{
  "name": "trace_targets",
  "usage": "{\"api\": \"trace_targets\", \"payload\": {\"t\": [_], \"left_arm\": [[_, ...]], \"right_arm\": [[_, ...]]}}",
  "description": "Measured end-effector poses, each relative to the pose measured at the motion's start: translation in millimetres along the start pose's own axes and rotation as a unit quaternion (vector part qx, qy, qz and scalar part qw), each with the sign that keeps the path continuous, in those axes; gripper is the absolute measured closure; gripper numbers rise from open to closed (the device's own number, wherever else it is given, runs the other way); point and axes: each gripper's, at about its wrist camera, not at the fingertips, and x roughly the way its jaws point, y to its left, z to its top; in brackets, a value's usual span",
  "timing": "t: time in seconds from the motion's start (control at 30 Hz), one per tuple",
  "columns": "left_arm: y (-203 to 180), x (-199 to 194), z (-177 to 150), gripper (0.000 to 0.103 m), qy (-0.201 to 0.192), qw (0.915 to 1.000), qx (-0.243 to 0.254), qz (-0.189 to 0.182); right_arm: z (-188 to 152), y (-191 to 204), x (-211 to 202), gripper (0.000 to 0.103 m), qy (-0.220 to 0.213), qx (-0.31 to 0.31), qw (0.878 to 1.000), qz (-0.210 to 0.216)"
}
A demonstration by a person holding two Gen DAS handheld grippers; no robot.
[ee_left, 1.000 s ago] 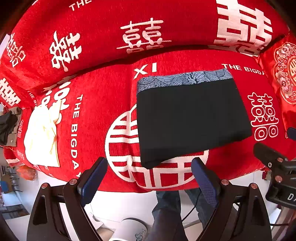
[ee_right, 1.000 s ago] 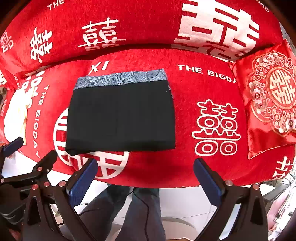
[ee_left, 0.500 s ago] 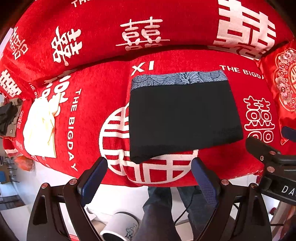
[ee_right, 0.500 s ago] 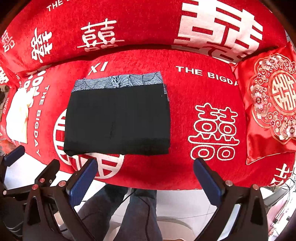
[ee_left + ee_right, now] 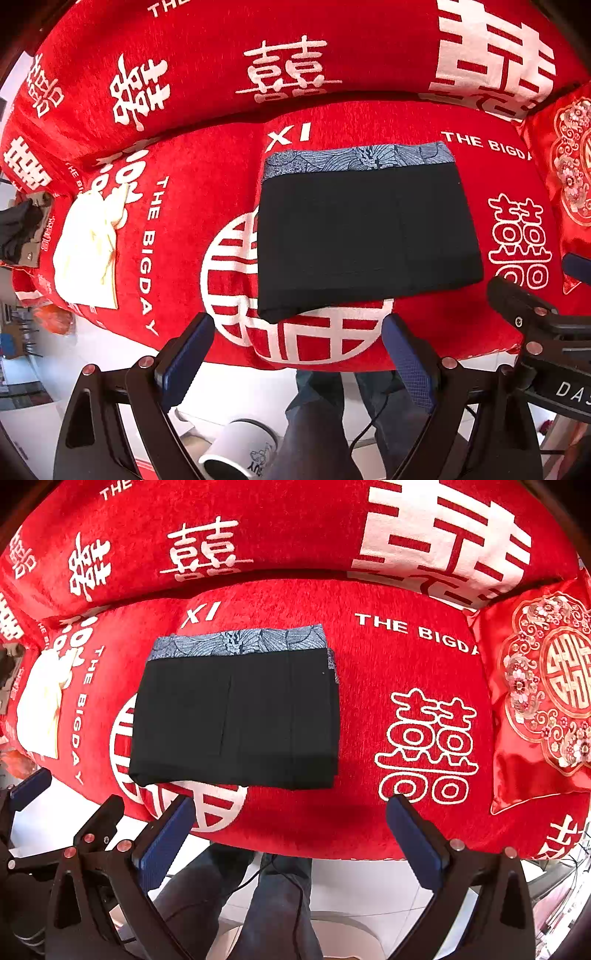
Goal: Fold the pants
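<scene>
Here the pants [image 5: 365,236] lie folded into a compact black rectangle on the red sofa seat [image 5: 207,192], with a grey-blue patterned waistband strip [image 5: 360,157] showing along the far edge. The bundle rests flat, partly covering a round white emblem [image 5: 236,280] woven into the red cover, and its near left corner pokes out a little past the rest of the fold. In the right wrist view the same bundle [image 5: 236,716] sits left of centre, with a sliver of patterned fabric peeking out along its right edge.

The left gripper [image 5: 295,350] hangs off the front edge of the seat, its jaws spread wide and holding nothing, the blue pads [image 5: 184,360] clear of the cloth. The right gripper [image 5: 291,830] is likewise off the seat front, jaws spread and empty, apart from the pants.

A cream-coloured cloth [image 5: 86,251] lies on the seat well to the left of the pants. An embroidered red cushion [image 5: 543,698] leans at the right end of the sofa. Below the seat edge a white mug [image 5: 240,452] stands on the floor beside the person's legs [image 5: 317,417] in dark trousers.
</scene>
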Motion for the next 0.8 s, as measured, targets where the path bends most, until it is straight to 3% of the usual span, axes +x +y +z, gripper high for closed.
{"api": "trace_targets", "payload": {"t": [0.8], "left_arm": [[-6.0,-1.3,-1.2,0.01,-0.004,0.9998,0.008,0.016]], "right_arm": [[1.7,0.0,3.1,0.0,0.005,-0.006,1.0,0.007]]}}
